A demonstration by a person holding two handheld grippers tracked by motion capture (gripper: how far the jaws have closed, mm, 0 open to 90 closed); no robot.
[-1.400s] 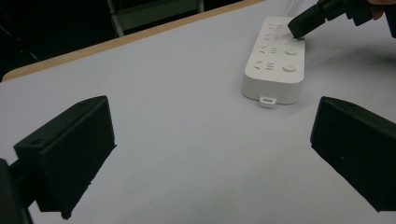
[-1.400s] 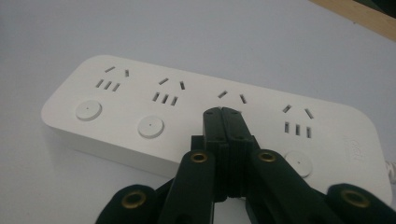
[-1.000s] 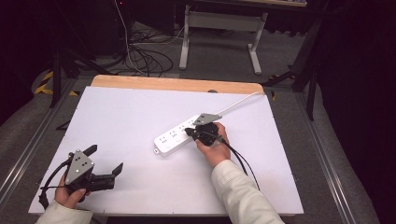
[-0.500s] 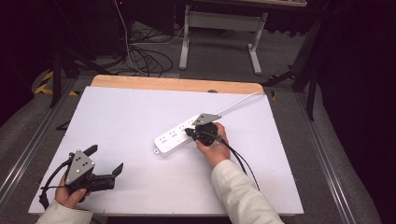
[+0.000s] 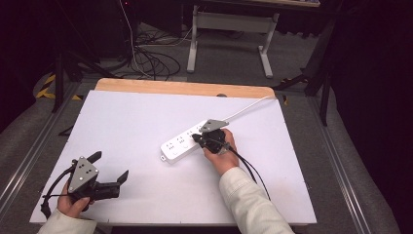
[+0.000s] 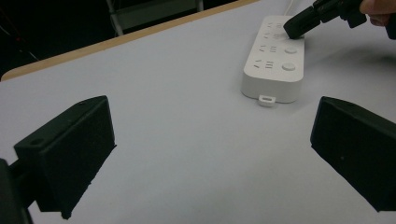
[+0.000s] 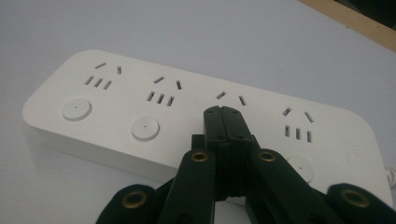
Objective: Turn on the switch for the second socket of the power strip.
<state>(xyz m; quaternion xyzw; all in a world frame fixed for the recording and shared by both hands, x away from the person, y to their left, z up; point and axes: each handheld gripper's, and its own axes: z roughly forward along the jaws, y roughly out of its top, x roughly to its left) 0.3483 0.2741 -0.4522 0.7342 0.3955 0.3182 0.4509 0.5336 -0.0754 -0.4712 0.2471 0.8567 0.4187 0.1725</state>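
Both arms wear pale cream long sleeves [image 5: 253,207]. Each black plastic gripper carries a grey three-cornered plate and a trailing black cable: left gripper [image 5: 110,167], right gripper [image 5: 197,138]. Brass-coloured rivets [image 7: 200,156] stud the right gripper's black linkage.

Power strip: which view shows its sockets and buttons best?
The right gripper view. The power strip is close up there, with four socket groups and round buttons sharp, and the shut right gripper over the third group. The left gripper view shows its near end, farther off. The high view shows it whole on the table, but small.
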